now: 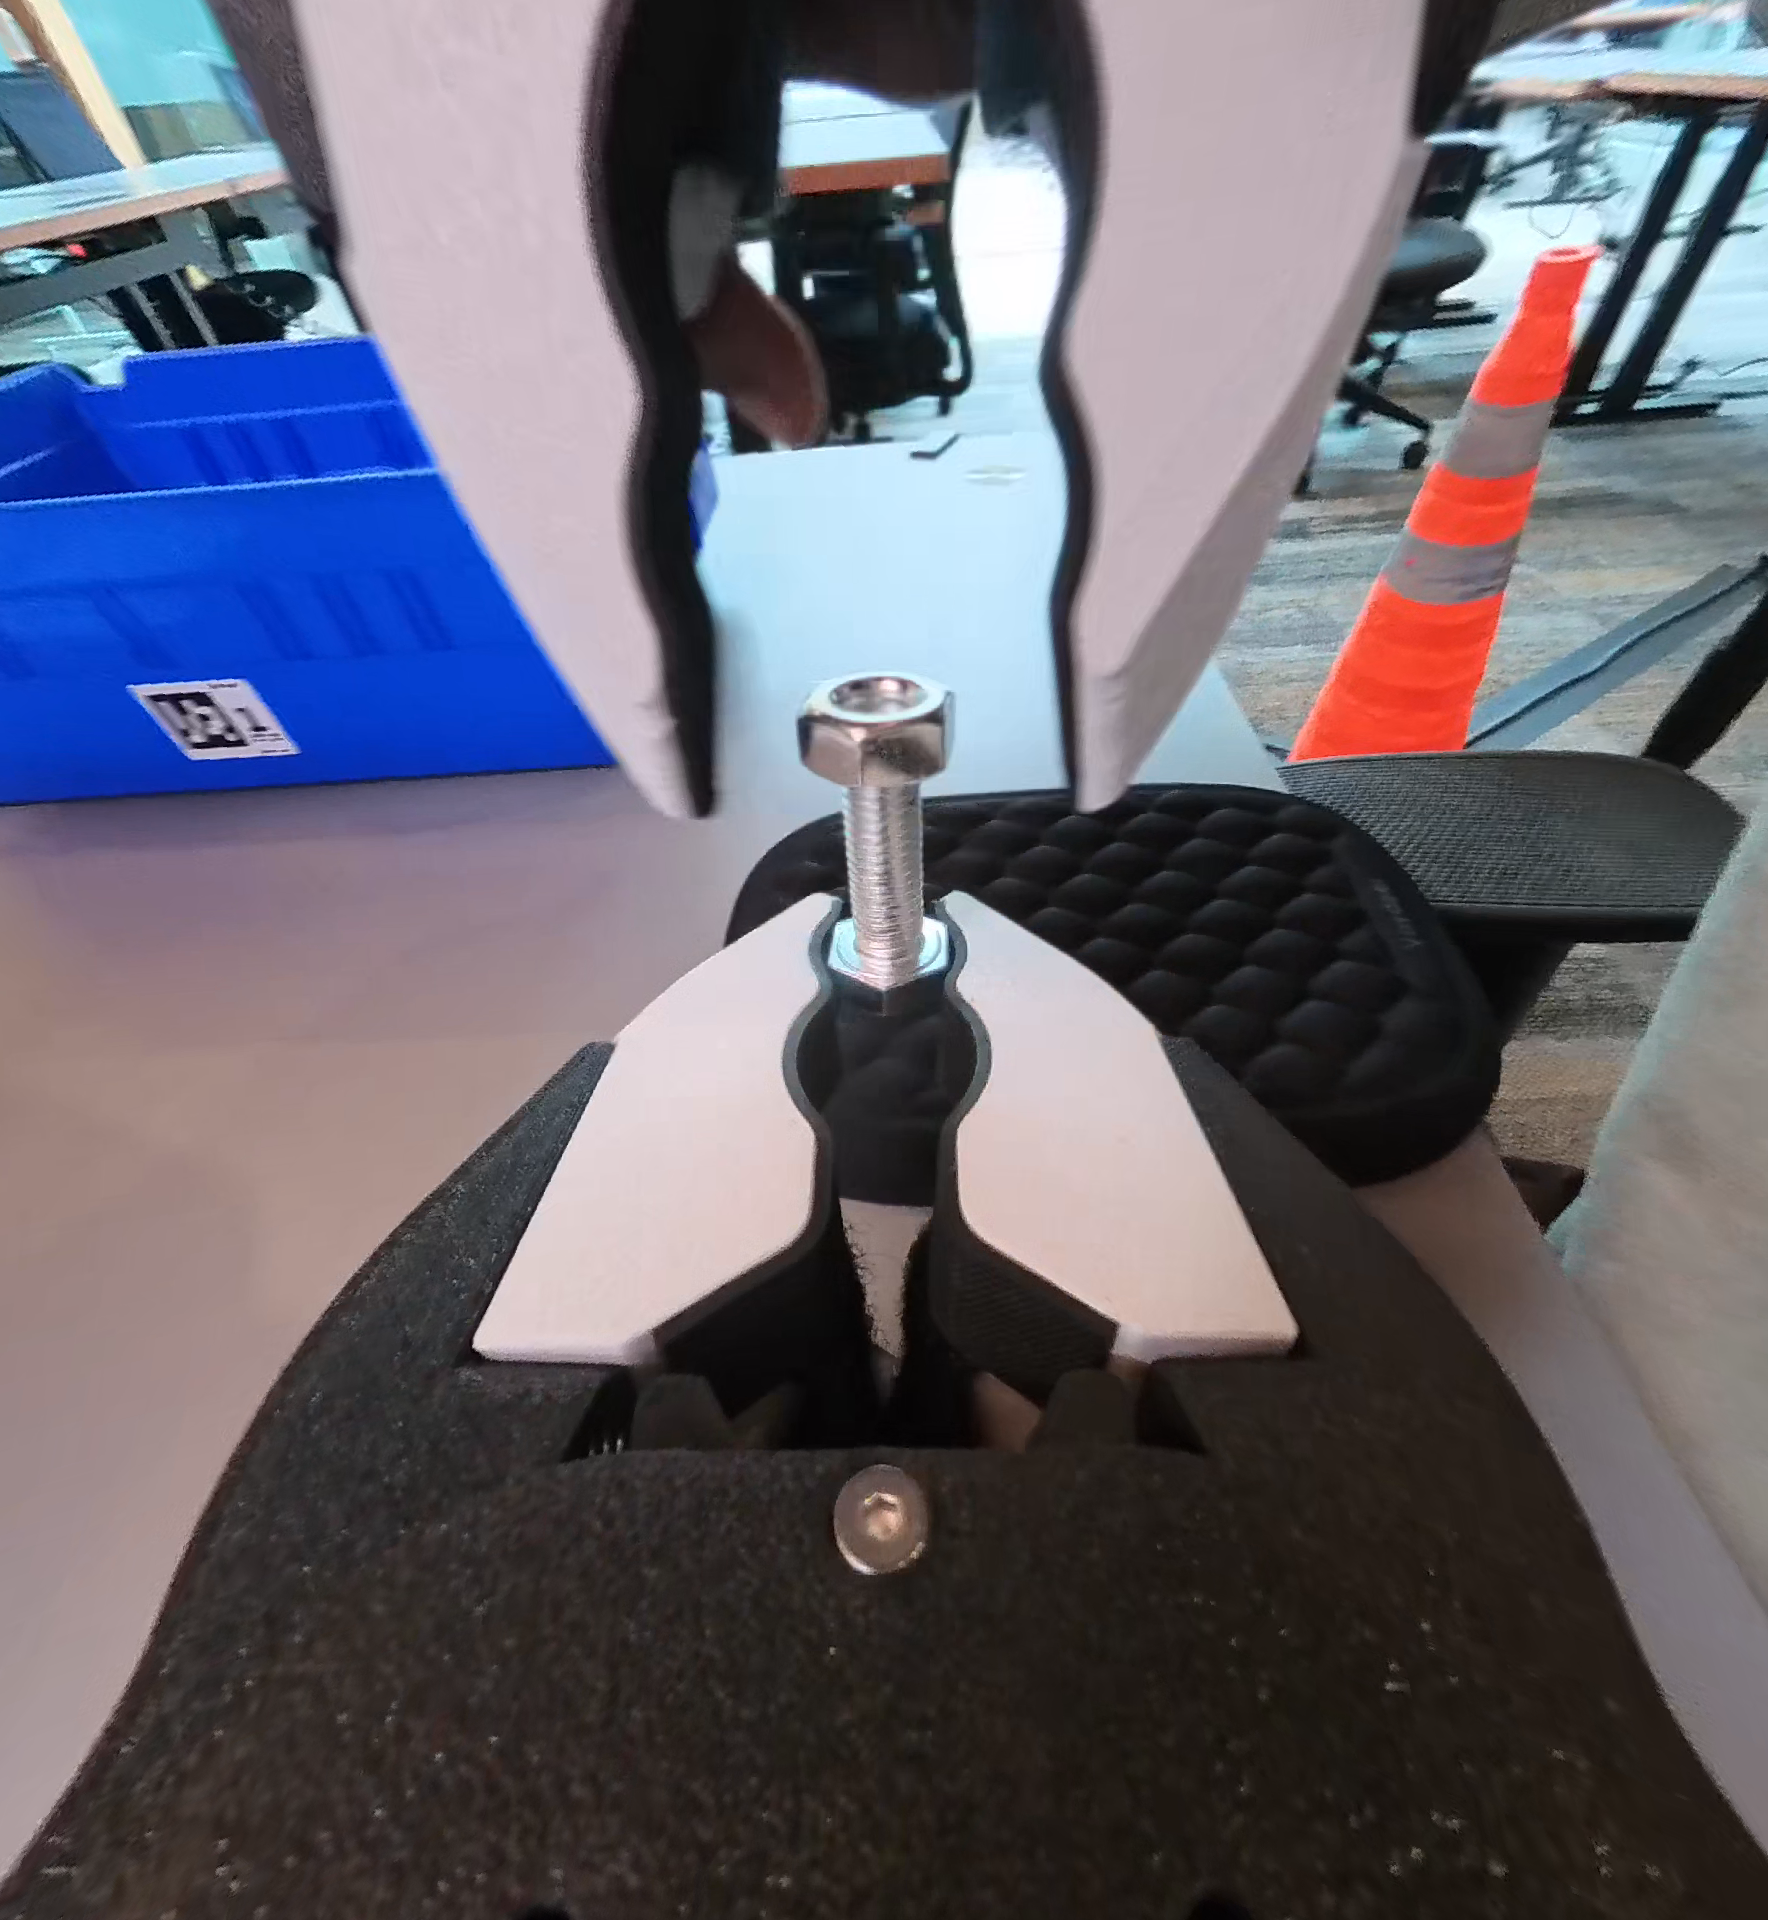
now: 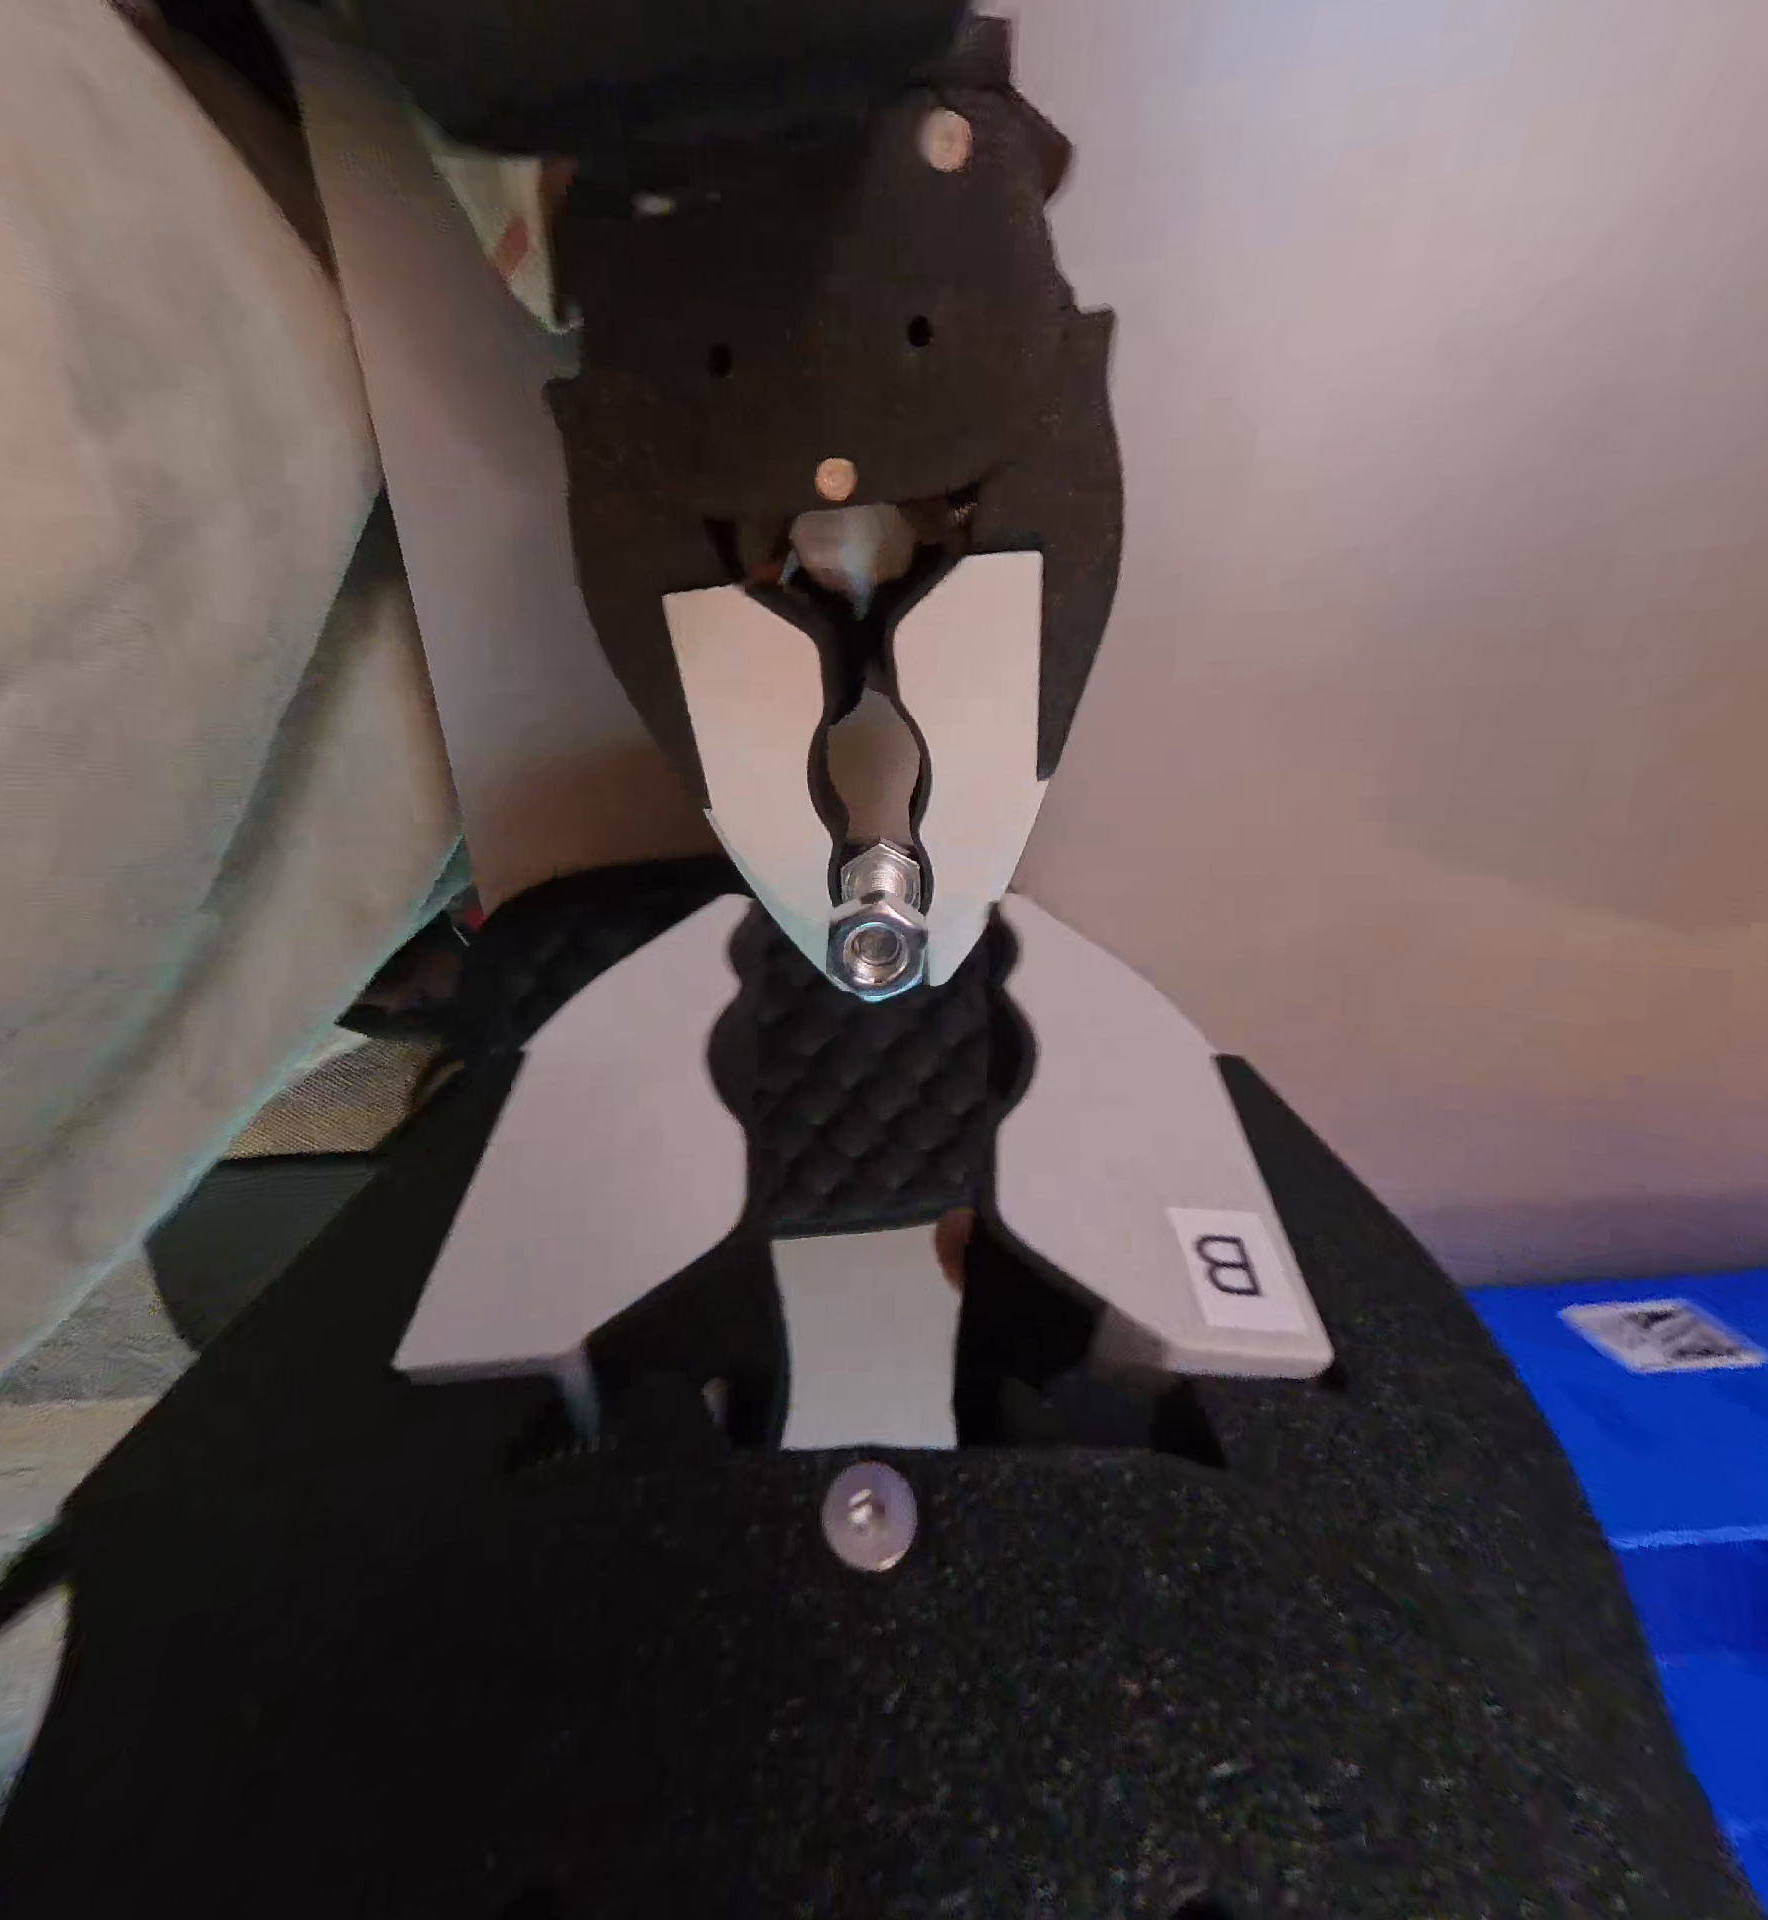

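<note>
Jaws on my left gripper [image 1: 885, 961] are clamped on a silver bolt's [image 1: 878, 862] head, threads standing upright. My right gripper [image 1: 890, 800] hangs spread wide around the nut [image 1: 875, 727] on top, not touching, over a black pad [image 1: 1171, 935] on the bench [image 1: 236, 987].

office desks [image 1: 90, 208], chairs [image 1: 1420, 281], grey carpet [image 1: 1628, 488]

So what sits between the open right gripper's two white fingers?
The silver nut topping the threaded bolt, untouched by either finger; the left wrist view shows it, left gripper clamping the bolt's head.
</note>
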A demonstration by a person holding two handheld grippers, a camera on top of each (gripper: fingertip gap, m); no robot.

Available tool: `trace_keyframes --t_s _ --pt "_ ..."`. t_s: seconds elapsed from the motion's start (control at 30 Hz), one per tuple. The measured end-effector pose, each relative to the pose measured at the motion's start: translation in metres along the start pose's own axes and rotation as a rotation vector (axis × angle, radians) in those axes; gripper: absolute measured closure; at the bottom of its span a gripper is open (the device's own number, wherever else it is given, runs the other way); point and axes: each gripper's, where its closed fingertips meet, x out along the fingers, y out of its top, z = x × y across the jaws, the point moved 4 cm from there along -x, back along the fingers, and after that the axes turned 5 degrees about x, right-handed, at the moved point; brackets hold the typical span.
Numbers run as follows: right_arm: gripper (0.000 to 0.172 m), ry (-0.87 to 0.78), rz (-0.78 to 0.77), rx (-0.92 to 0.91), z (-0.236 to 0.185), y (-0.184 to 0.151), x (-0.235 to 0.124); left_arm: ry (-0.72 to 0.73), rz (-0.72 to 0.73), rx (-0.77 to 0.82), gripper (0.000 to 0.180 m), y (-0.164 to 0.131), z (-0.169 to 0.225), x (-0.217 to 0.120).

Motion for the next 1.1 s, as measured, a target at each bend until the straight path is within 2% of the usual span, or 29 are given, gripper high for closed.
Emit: trace_keyframes --t_s 0.03,0.1,0.17,0.23,0.33,0.43,0.53,0.6,0.7,0.77,0.83,0.87,0.9,0.97,1.0,1.1 --pt "0.123 0.009 0.011 -0.074 0.0 0.001 -0.002 -0.035 0.01 -0.005 0.167 0.001 0.002 -0.001" --pt "0.121 0.077 0.035 -0.306 -0.006 0.004 -0.01 -0.113 0.045 0.002 0.166 0.003 0.007 -0.003" --pt "0.126 0.129 0.051 -0.582 -0.012 0.004 -0.017 -0.205 0.06 0.009 0.166 0.004 0.013 -0.005" --pt "0.129 0.166 0.054 -0.768 -0.017 0.007 -0.019 -0.292 0.08 0.026 0.167 0.005 0.019 -0.007" --pt "0.129 0.229 -0.029 -0.884 -0.021 0.011 -0.016 -0.391 0.107 0.015 0.167 0.007 0.024 -0.011" --pt "0.133 0.268 -0.062 -0.952 -0.026 0.015 -0.008 -0.426 0.12 0.007 0.166 0.007 0.025 -0.013" --pt "0.146 0.255 -0.065 -0.944 -0.024 0.016 -0.003 -0.405 0.125 0.005 0.167 0.007 0.024 -0.013" --pt "0.152 0.233 -0.067 -0.83 -0.019 0.016 -0.003 -0.351 0.124 0.0 0.167 0.007 0.02 -0.012" --pt "0.152 0.13 -0.096 -0.542 -0.008 0.015 -0.005 -0.201 0.111 -0.023 0.167 0.006 0.008 -0.011" --pt "0.152 0.044 -0.102 -0.287 -0.001 0.014 -0.005 -0.075 0.09 -0.027 0.167 0.004 -0.001 -0.01" --pt "0.152 0.012 -0.08 -0.017 0.003 0.011 -0.004 0.005 0.068 -0.019 0.166 0.003 -0.005 -0.009" --pt "0.15 0.005 -0.063 0.056 0.004 0.01 -0.003 0.022 0.058 -0.016 0.166 0.002 -0.006 -0.008" --pt "0.147 0.002 -0.044 0.076 0.004 0.01 -0.003 0.019 0.056 -0.017 0.166 0.002 -0.006 -0.008" --pt "0.142 0.012 -0.016 0.003 0.001 0.012 -0.004 -0.009 0.084 -0.031 0.167 0.004 -0.006 -0.009" --pt "0.132 0.027 -0.006 -0.063 -0.001 0.014 -0.006 -0.044 0.102 -0.042 0.167 0.005 -0.004 -0.011" --pt "0.118 0.103 0.033 -0.39 -0.009 0.021 -0.02 -0.255 0.193 -0.03 0.166 0.011 0.01 -0.018"
